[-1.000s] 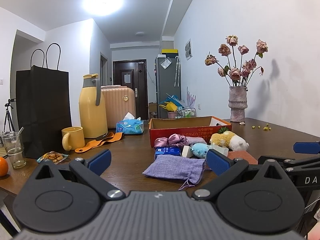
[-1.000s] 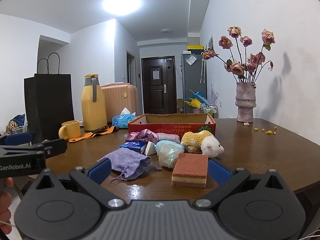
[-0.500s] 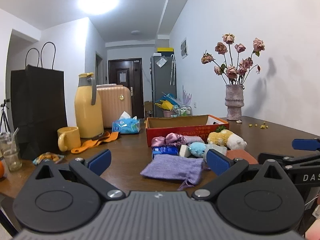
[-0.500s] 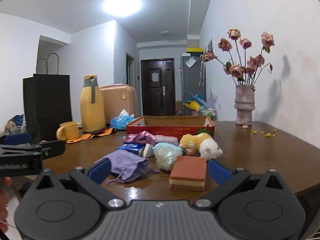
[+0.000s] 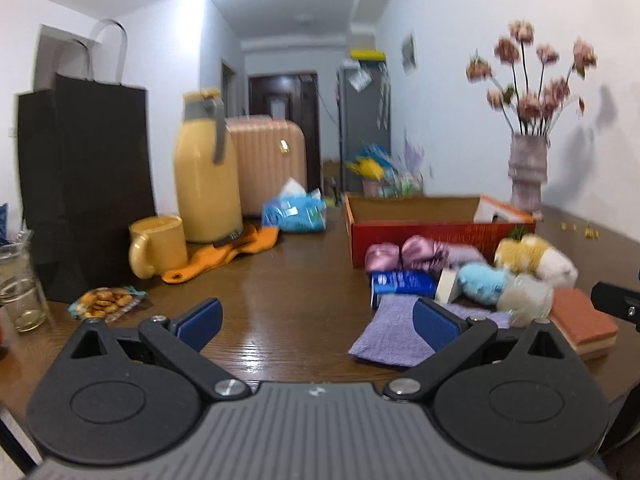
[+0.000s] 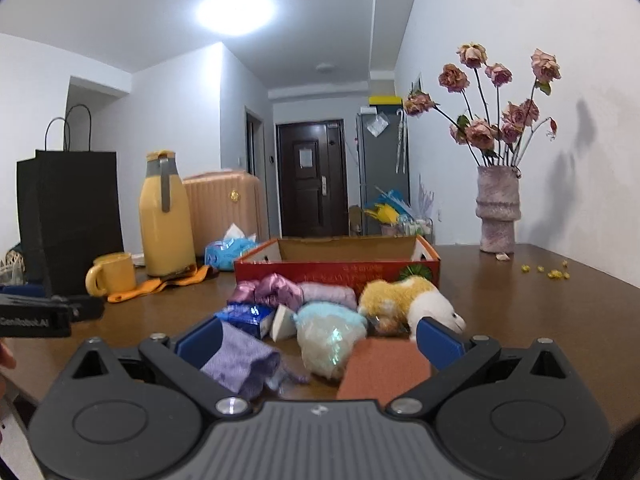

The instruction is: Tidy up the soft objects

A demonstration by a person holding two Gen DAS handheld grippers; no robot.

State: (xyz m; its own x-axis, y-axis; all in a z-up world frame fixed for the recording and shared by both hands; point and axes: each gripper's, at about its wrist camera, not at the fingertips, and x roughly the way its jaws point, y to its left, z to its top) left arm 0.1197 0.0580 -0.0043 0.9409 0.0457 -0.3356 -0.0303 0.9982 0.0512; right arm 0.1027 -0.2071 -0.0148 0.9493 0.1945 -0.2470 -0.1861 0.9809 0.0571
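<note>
A pile of soft things lies in front of an open red cardboard box (image 6: 336,270) (image 5: 440,232): a lilac cloth pouch (image 6: 240,364) (image 5: 394,334), an orange-brown sponge (image 6: 384,368) (image 5: 582,322), a pale blue fluffy toy (image 6: 330,338) (image 5: 482,282), a yellow and white plush (image 6: 412,300) (image 5: 534,258), pink satin scrunchies (image 6: 276,292) (image 5: 404,254) and a blue packet (image 6: 248,316) (image 5: 402,284). My right gripper (image 6: 318,338) is open and empty just before the pouch and sponge. My left gripper (image 5: 316,318) is open and empty, left of the pile.
On the left stand a black paper bag (image 5: 84,184), a yellow jug (image 5: 206,172), a yellow mug (image 5: 158,244), an orange cloth (image 5: 224,256), a snack packet (image 5: 106,298), a glass (image 5: 20,284) and a tissue pack (image 5: 294,212). A vase of dried roses (image 6: 498,208) stands at the back right.
Both grippers have moved forward over the table toward the pile. The left view has swung left and is motion-blurred. The soft things have not moved.
</note>
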